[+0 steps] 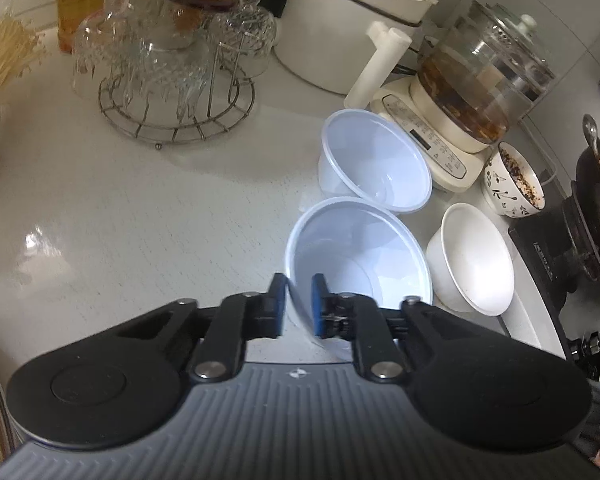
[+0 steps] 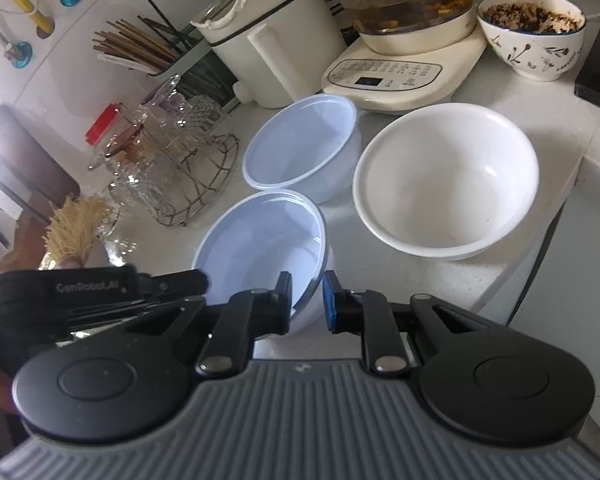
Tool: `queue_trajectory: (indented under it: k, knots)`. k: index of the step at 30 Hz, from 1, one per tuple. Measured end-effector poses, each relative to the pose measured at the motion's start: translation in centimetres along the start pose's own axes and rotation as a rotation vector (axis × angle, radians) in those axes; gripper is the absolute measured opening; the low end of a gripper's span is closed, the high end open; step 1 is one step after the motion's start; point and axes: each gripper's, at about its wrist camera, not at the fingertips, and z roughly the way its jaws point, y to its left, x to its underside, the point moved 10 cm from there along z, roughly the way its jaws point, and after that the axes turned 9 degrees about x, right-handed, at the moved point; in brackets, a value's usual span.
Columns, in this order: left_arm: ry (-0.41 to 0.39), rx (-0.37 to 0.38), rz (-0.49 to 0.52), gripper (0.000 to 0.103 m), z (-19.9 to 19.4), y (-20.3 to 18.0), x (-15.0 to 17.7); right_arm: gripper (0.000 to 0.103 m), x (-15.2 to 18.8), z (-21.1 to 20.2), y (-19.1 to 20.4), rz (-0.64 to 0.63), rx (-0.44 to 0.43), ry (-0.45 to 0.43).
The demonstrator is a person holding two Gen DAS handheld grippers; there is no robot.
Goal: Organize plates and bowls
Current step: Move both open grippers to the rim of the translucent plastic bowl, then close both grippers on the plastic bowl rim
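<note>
A pale blue plastic bowl stands on the white counter. My left gripper has its jaws on either side of the bowl's near rim, shut on it. My right gripper straddles the same bowl's rim from the other side, apparently shut on it too. A second pale blue plastic bowl sits just behind. A white ceramic bowl stands to the right. A patterned bowl holding dark food stands farther back.
A wire rack of upturned glasses stands at the left. A white pot and a glass kettle on its base line the back. A stove with a dark wok is at the right.
</note>
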Motion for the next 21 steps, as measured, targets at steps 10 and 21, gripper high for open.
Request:
queue_trajectory:
  k: [10,21]
  knots:
    - [-0.008,0.014,-0.022,0.011,-2.9,-0.4,0.1,0.017,0.4,-1.9,1.2,-0.015,0.008,0.029]
    - [-0.048,-0.031,-0.071,0.012,-8.4,0.4,0.2,0.017,-0.9,-3.9,5.5,-0.130,-0.047,0.041]
